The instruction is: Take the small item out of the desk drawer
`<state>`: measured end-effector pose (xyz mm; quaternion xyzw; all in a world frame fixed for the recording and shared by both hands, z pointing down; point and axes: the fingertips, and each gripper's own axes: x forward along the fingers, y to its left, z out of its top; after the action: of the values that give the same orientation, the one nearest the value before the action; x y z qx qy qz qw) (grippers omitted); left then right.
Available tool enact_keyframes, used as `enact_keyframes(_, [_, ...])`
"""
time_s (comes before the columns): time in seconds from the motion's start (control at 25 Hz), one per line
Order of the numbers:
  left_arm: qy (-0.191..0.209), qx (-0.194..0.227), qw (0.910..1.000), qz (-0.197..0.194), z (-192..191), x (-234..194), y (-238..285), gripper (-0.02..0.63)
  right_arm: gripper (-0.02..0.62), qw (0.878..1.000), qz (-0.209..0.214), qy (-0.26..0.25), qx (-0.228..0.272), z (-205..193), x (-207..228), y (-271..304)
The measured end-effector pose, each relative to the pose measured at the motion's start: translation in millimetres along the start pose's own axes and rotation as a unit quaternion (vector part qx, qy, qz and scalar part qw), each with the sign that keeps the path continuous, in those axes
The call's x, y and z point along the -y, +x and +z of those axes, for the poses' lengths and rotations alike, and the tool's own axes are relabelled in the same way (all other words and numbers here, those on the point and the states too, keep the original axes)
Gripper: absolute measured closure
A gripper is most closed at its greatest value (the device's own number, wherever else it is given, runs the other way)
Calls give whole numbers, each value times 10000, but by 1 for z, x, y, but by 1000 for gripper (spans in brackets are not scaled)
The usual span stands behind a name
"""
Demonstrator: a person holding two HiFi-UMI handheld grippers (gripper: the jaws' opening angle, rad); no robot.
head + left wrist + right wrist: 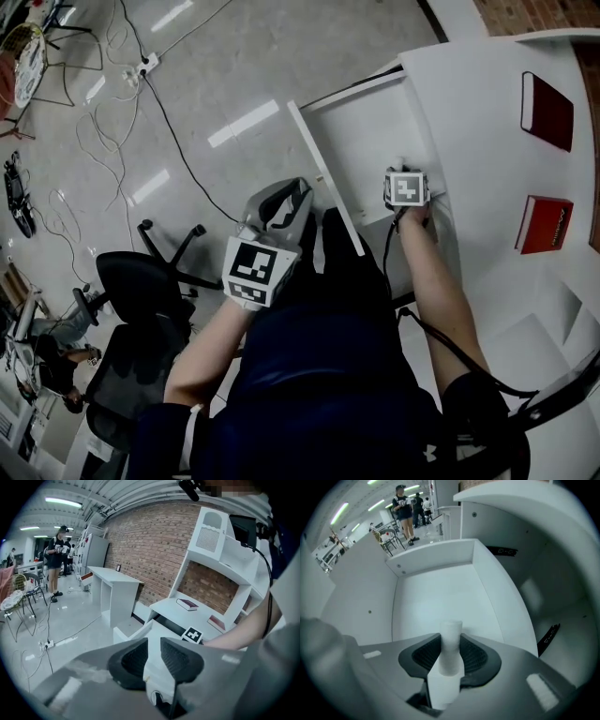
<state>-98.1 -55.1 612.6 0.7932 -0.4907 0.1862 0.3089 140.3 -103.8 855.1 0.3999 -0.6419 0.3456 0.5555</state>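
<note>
Both right fingers [421,656] clamp small white cylinder [451,641] between them, over open drawer [440,590]; left fingers [134,661] apart, empty.

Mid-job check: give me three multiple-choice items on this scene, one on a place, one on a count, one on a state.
1. Where is the right gripper?
A. In the open drawer
B. Above the office chair
C. On a book

2. How many red books lie on the desk?
A. One
B. Two
C. Four

3. How do the right gripper's jaws stand?
A. Wide apart and empty
B. Closed on nothing
C. Closed on a white cylinder

Answers:
1 A: the right gripper view looks onto the drawer's floor and walls.
2 B: the head view shows two, lying apart.
3 C: both pads press the cylinder's sides.
</note>
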Motion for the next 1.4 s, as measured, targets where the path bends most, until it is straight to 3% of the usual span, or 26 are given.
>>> enact_keyframes(0.2, [312,33,9992,-250,13,22,7,514,465,9926,562,377,1006,23,-14,-29])
enact_keyframes(0.4, [618,115,9968,-500,32,48,3,514,465,9799,782,526,1760,44,-18,-80])
enact_keyframes(0.84, [1048,385,9904,-814,67,86,3,514,465,9438,621,1040,3074,90,37,-199])
enact_keyframes(0.96, [1097,485,9892,-840,78,93,4,514,464,9451,522,1046,3052,101,61,-211])
enact_keyframes(1.2, [1100,658,9896,-660,98,83,-8,515,463,9674,99,865,2380,109,99,-196])
enact_keyframes(1.4, [972,781,9917,-309,104,63,-20,515,462,9774,-63,812,1951,114,120,-175])
